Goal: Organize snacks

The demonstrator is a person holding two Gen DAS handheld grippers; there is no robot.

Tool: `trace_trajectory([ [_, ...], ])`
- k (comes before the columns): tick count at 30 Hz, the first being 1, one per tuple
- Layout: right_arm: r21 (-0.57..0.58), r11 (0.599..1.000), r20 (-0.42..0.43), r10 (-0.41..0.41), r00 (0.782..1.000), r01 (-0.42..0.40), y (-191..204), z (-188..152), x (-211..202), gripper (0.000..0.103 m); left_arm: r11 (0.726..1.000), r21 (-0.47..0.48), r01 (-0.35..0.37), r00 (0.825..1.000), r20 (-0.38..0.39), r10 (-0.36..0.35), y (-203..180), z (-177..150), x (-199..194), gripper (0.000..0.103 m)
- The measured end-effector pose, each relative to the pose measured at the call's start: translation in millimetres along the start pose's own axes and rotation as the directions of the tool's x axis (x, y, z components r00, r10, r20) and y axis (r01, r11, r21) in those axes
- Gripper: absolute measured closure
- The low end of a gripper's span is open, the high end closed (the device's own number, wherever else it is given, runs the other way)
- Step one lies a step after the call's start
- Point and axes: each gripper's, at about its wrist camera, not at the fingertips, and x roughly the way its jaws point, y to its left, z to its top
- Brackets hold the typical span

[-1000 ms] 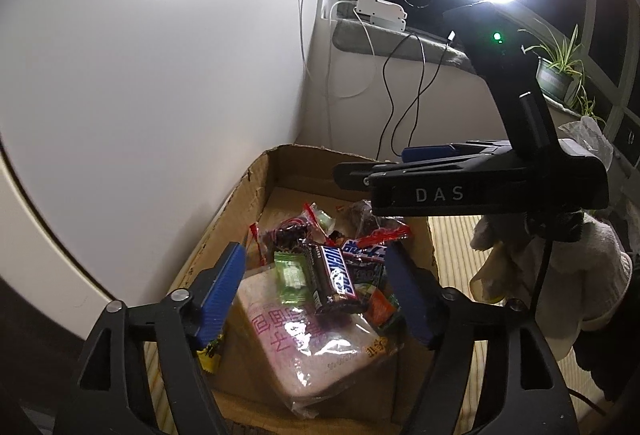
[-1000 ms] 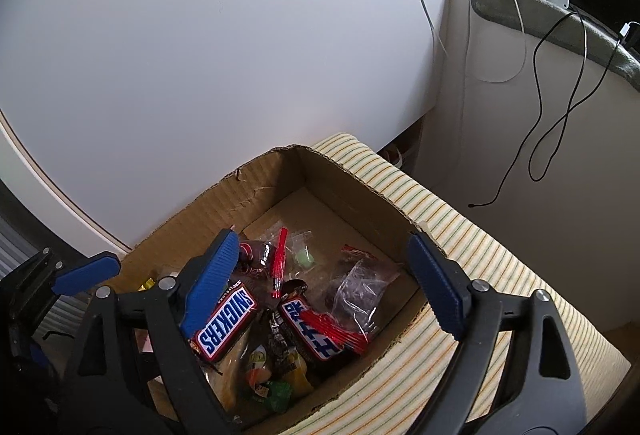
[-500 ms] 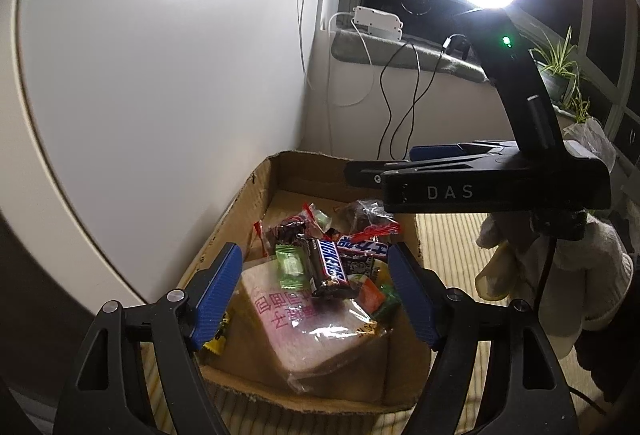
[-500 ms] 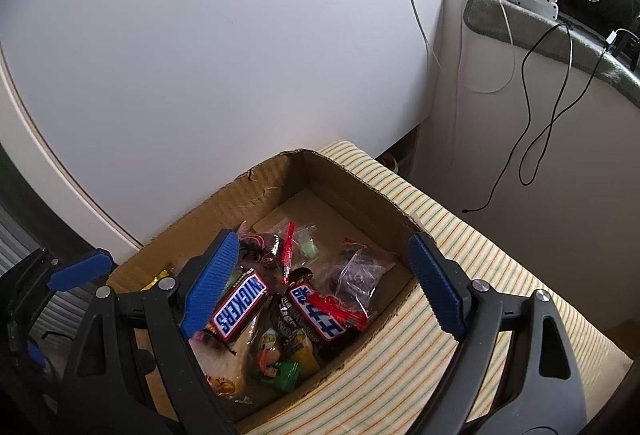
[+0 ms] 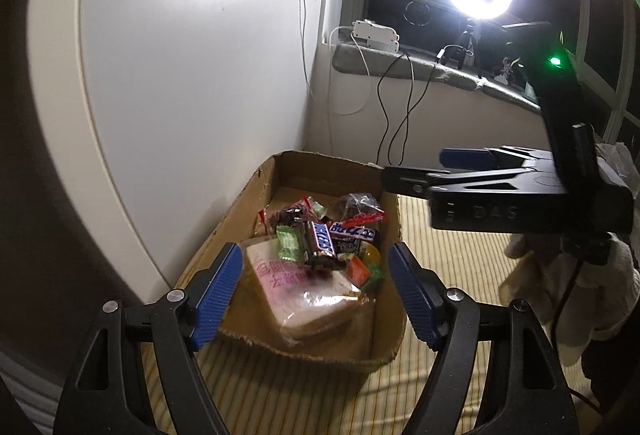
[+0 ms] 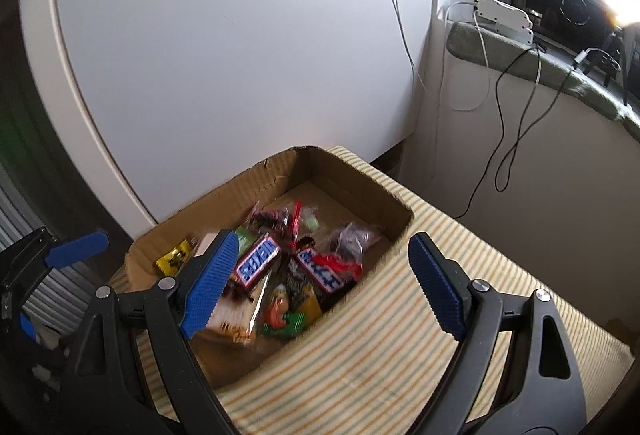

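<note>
Resting on a striped cloth [image 6: 384, 351], the cardboard box [image 5: 320, 171] holds mixed snacks: a Snickers bar [image 5: 320, 241] atop a bagged bread slice [image 5: 304, 291]. Only the right view shows a yellow wrapper [image 6: 174, 259] inside. Left gripper [image 5: 314, 295] and right gripper [image 6: 320, 283] are both wide apart, empty, near the box.

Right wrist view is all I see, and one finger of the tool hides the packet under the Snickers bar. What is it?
Observer: A clear bread packet with pink print; the Snickers bar lies on its far end.
Operator: Is the left tool holding anything?
Observer: No. The left tool is open, with nothing between its pads.
Operator: What holds my tool?
Observer: A hand in a white glove, below the right tool.
</note>
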Motion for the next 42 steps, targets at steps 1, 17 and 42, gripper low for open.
trace_trajectory([
  [1,0.005,1.000,0.002,0.002,1.000,-0.002,-0.8,-3.6,-4.9,0.014,1.000,-0.001,-0.006,1.000,0.002,0.006,0.1,-1.6,-2.1,0.027],
  [17,0.015,0.998,0.022,-0.066,0.998,0.066,3.7,-70.3,-61.1,0.011,0.998,-0.026,-0.054,0.998,-0.018,0.054,4.3,-25.7,-18.8,0.023],
  [42,0.050,0.996,0.031,-0.079,0.996,0.077,0.5,-92.7,-83.2,0.011,0.998,-0.019,-0.065,0.998,-0.020,0.065,2.7,-28.3,-22.6,0.023],
])
